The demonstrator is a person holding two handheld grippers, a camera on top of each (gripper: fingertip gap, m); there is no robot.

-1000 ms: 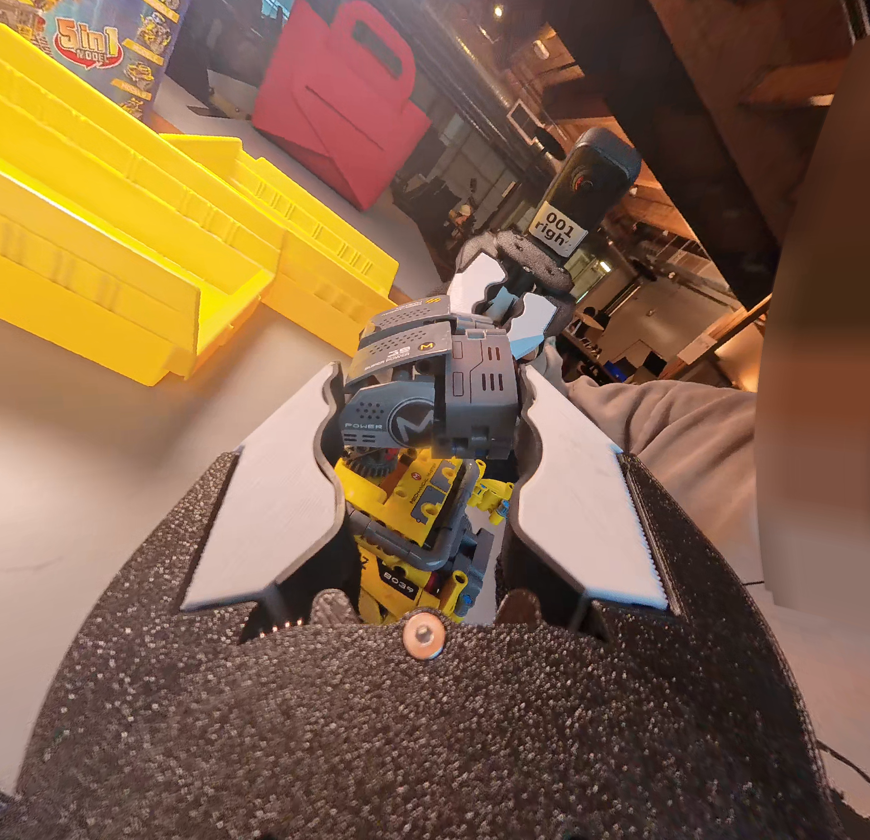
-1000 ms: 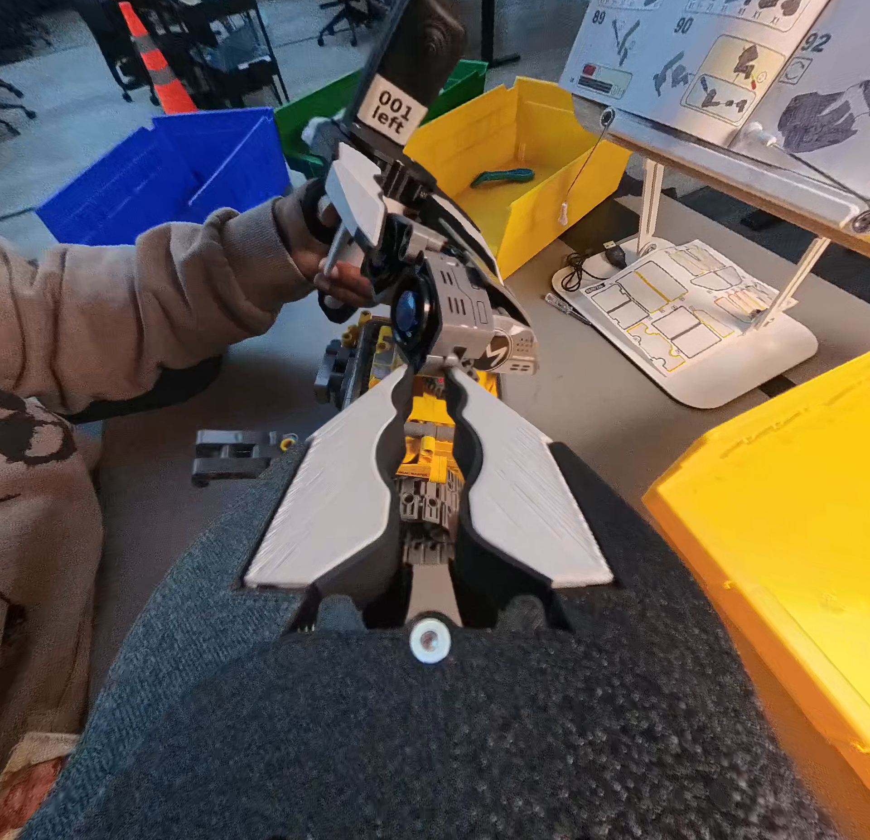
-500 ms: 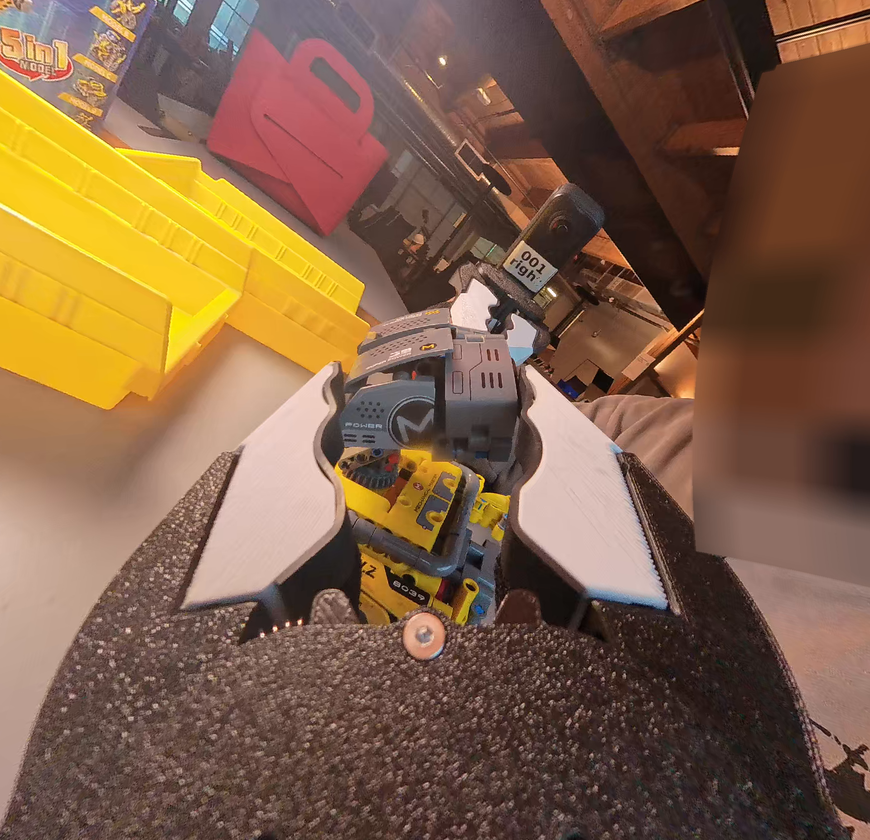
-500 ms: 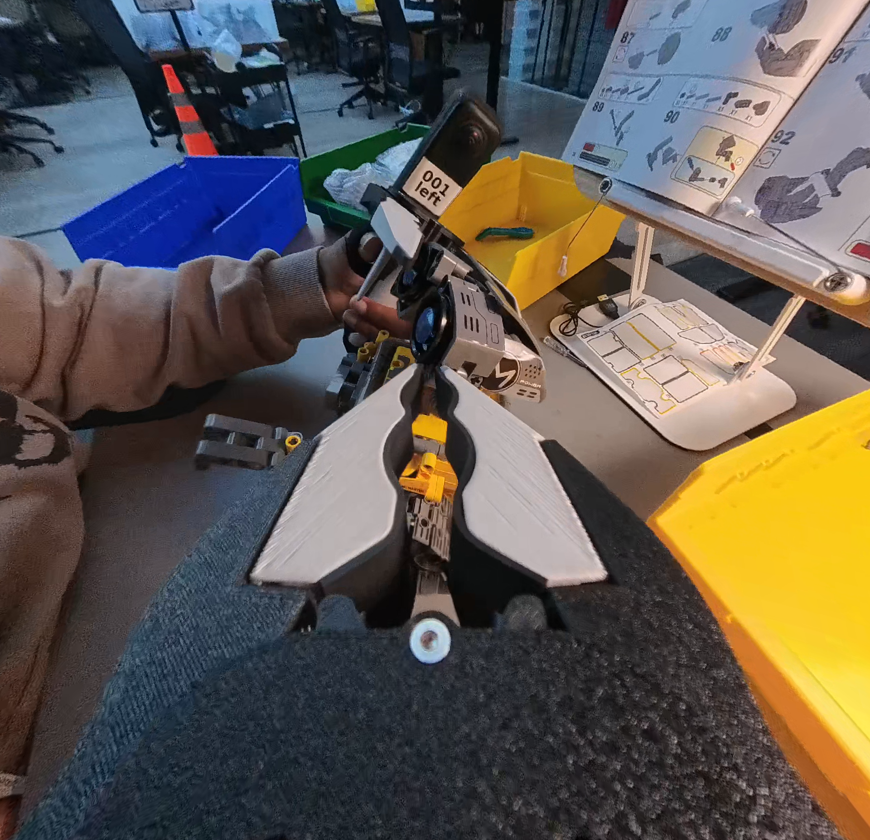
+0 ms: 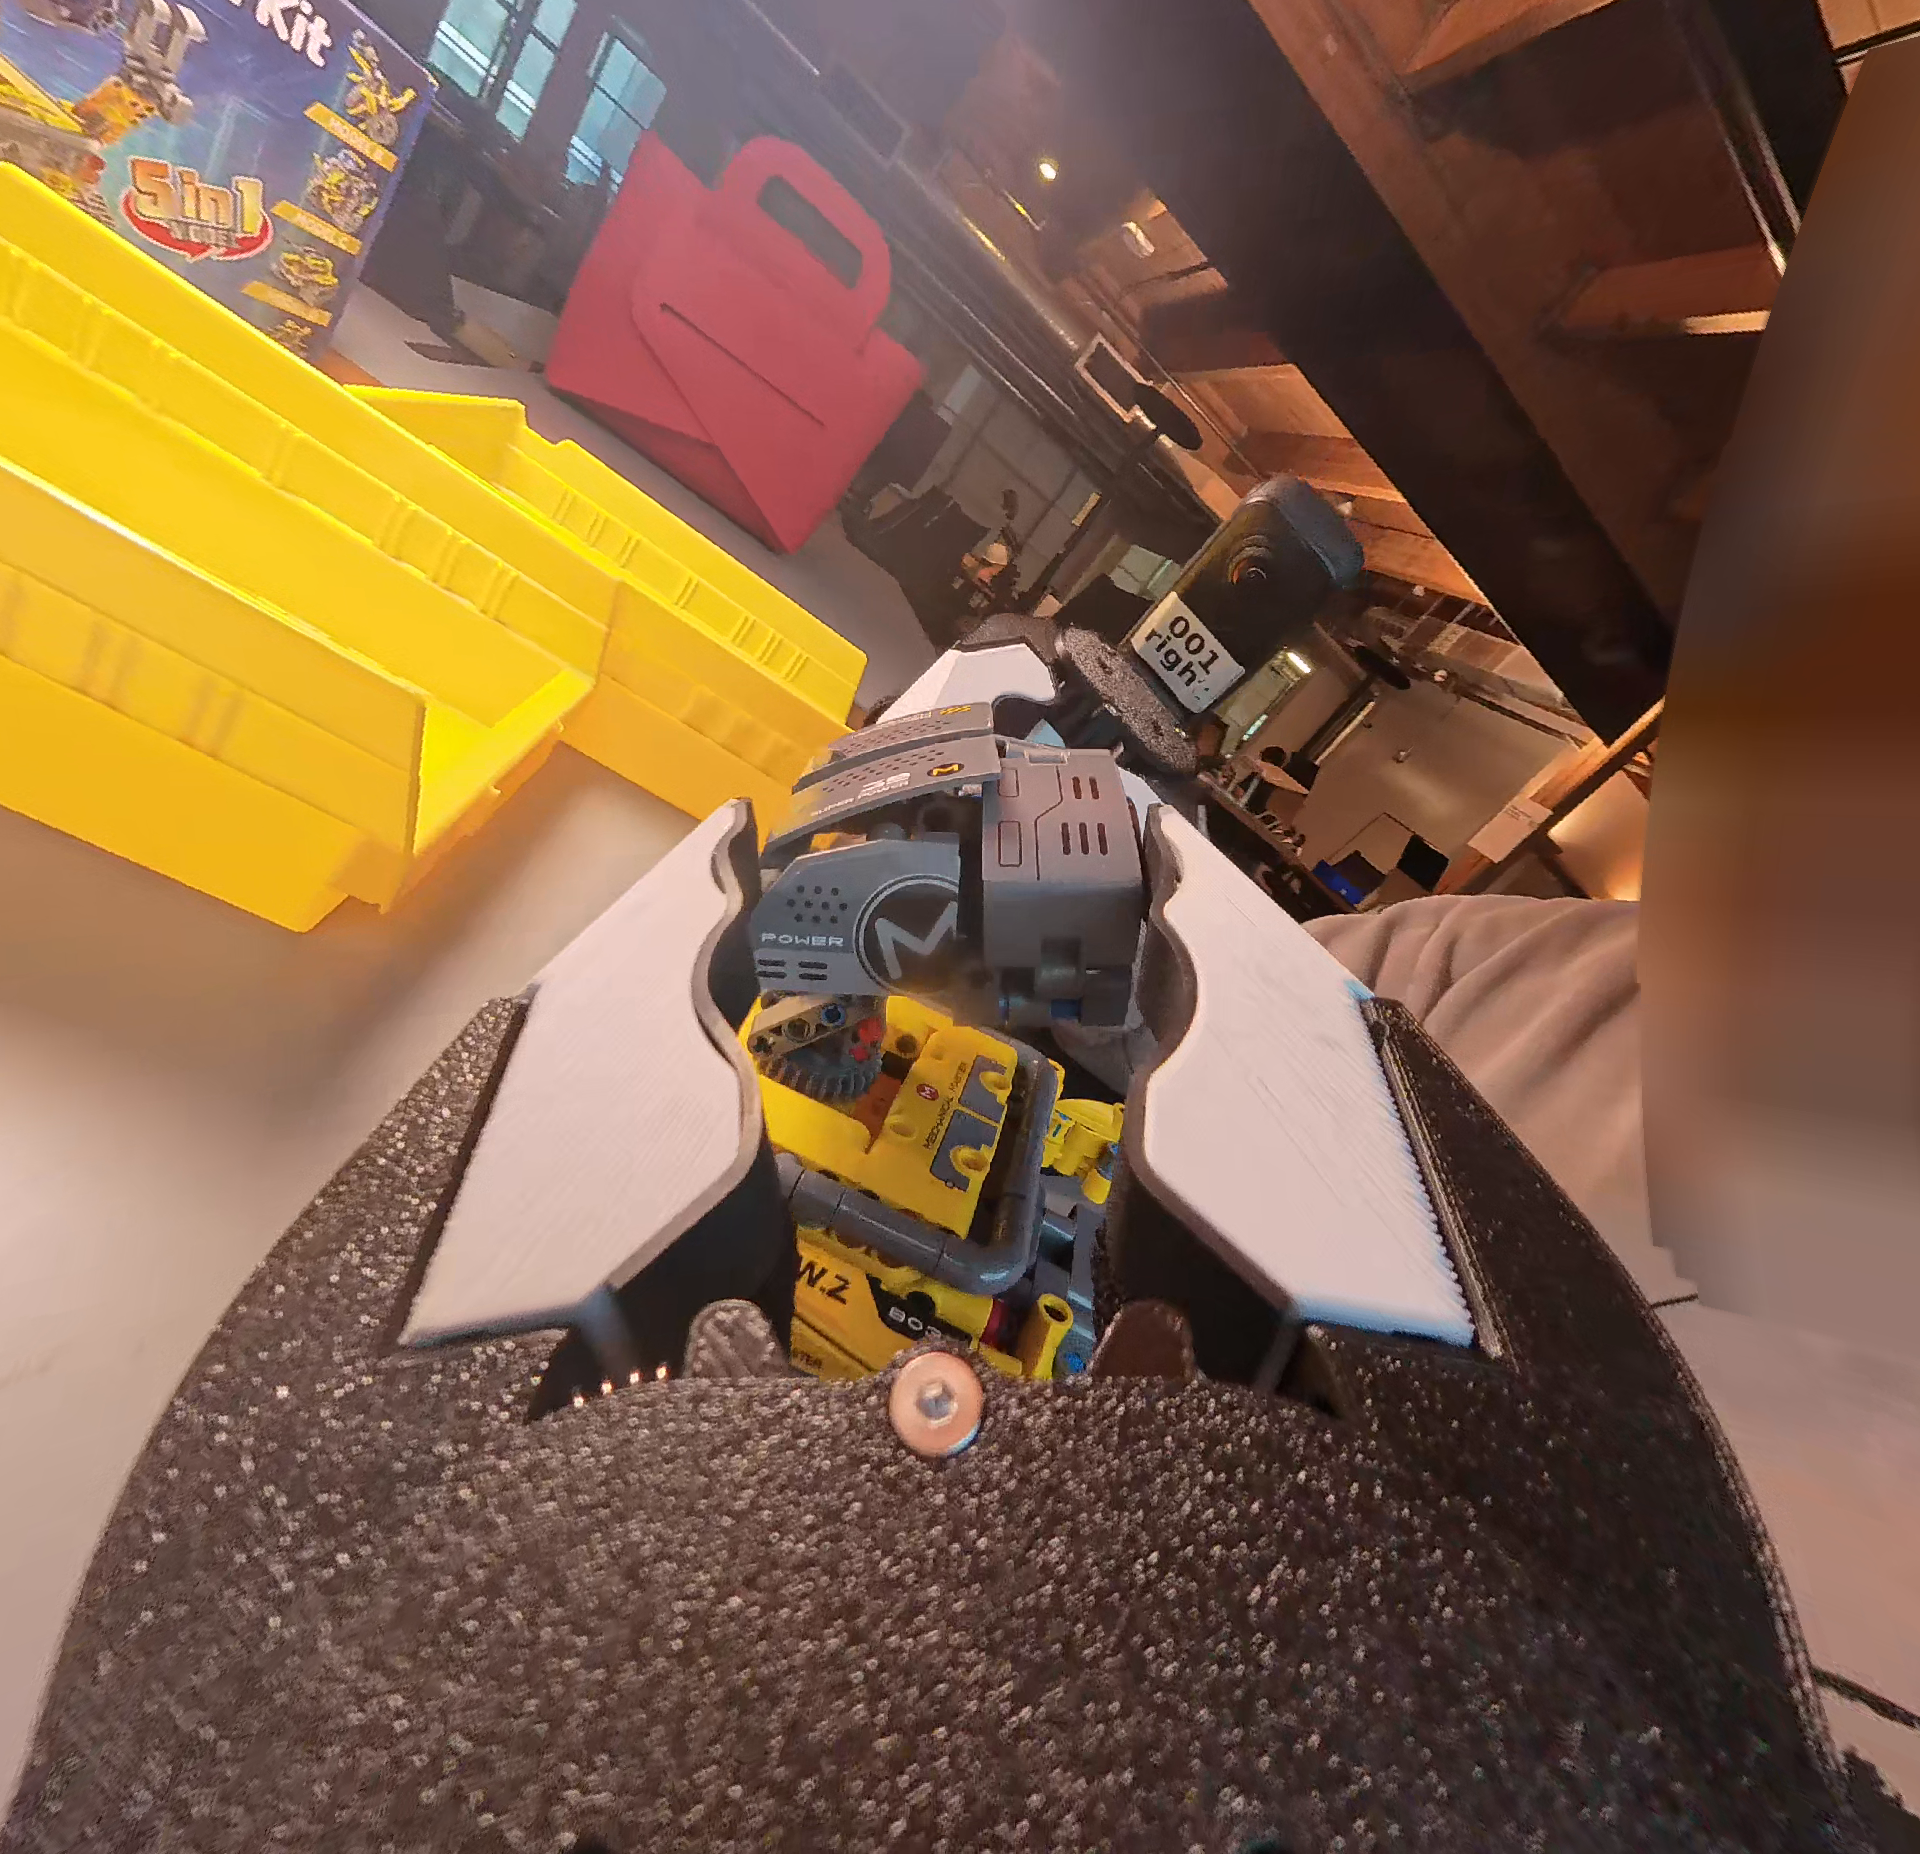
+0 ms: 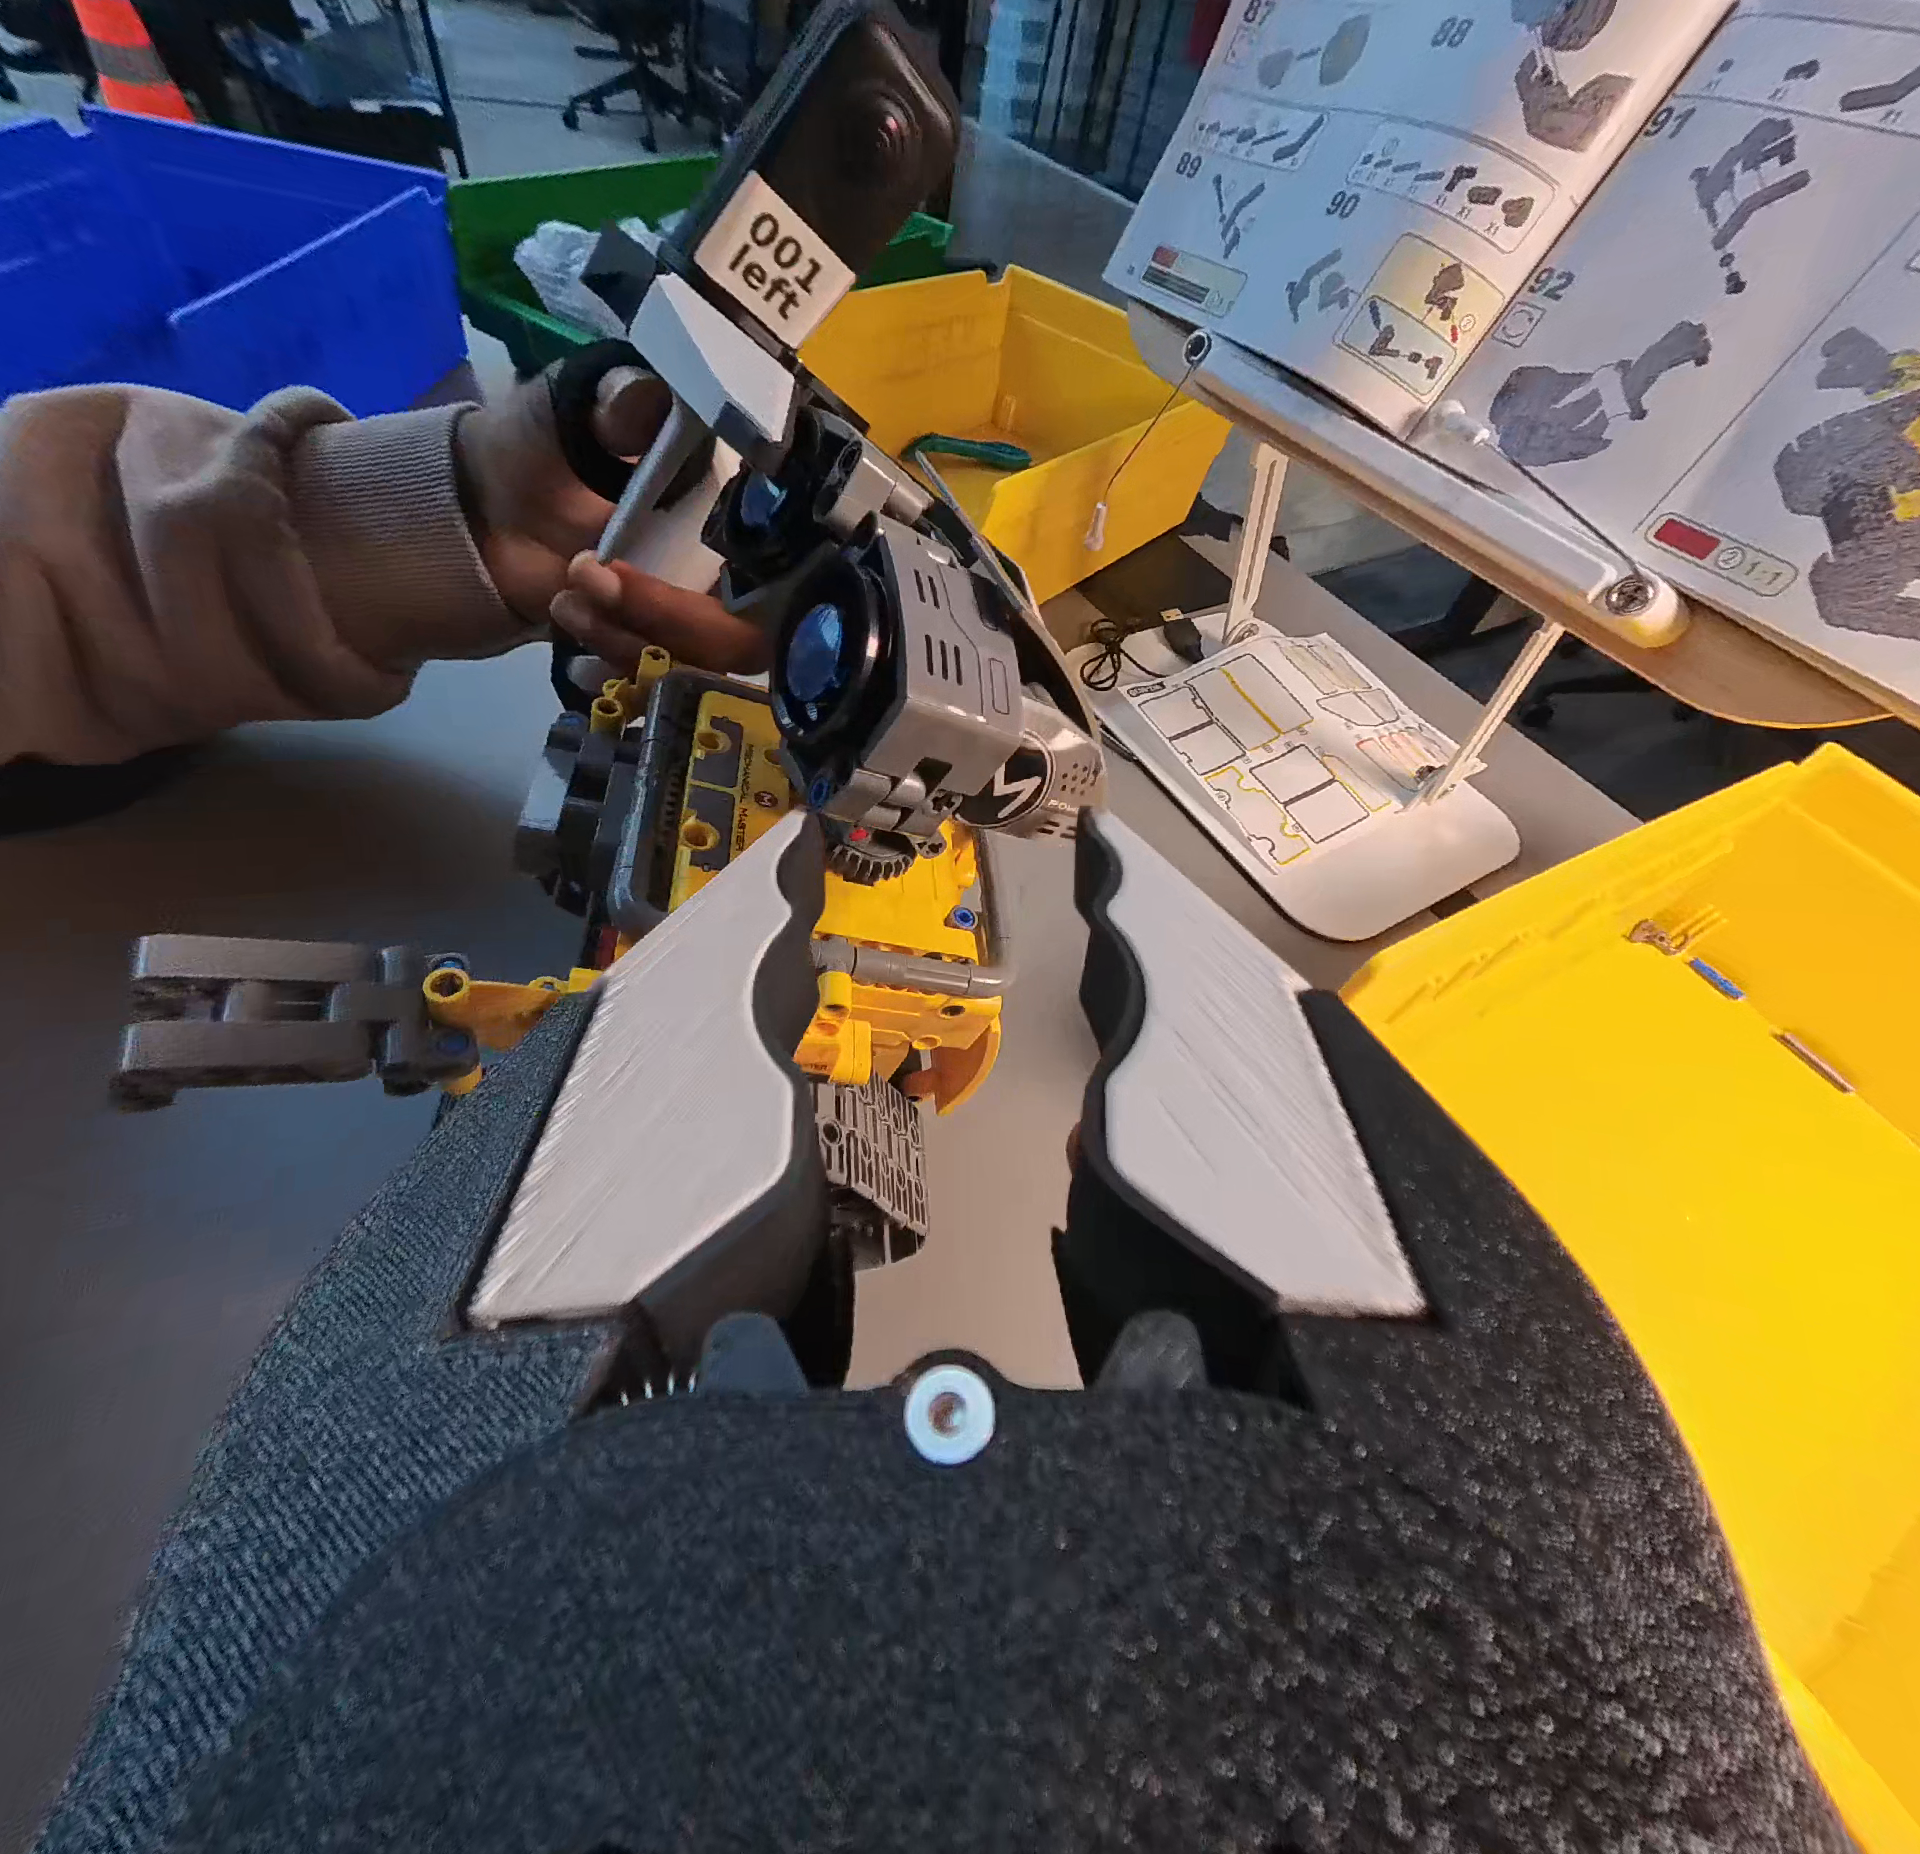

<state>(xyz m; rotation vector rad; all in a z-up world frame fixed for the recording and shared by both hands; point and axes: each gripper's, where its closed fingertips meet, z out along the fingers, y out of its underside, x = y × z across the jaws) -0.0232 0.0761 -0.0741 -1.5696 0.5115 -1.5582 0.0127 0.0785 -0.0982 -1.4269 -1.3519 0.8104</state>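
Note:
A yellow and grey brick-built model (image 6: pixel 883 931) stands on the grey table. My left gripper (image 5: pixel 948 838) is shut on the model's grey power block (image 5: pixel 935 900), with the yellow body (image 5: pixel 914 1108) below between the fingers. The left gripper also shows in the right wrist view (image 6: pixel 727 402), held by a hand in a beige sleeve (image 6: pixel 260 557). My right gripper (image 6: pixel 940 838) is open and empty, its fingers on either side of the model's near end, just under the grey block (image 6: pixel 925 682). A dark grey arm piece (image 6: pixel 270 1004) lies at the model's left.
Yellow bins (image 5: pixel 260 661), a kit box (image 5: pixel 187 142) and a red bag-shaped thing (image 5: pixel 727 350) stand at the left. An instruction booklet on a stand (image 6: pixel 1507 246), a yellow bin (image 6: pixel 1662 1129), another yellow bin (image 6: pixel 1039 402), a blue bin (image 6: pixel 208 246) and a green bin (image 6: pixel 540 215) ring the table.
My right gripper was shut on the model's yellow part; it has opened and let go. My left gripper keeps its hold on the grey block and has tilted a little.

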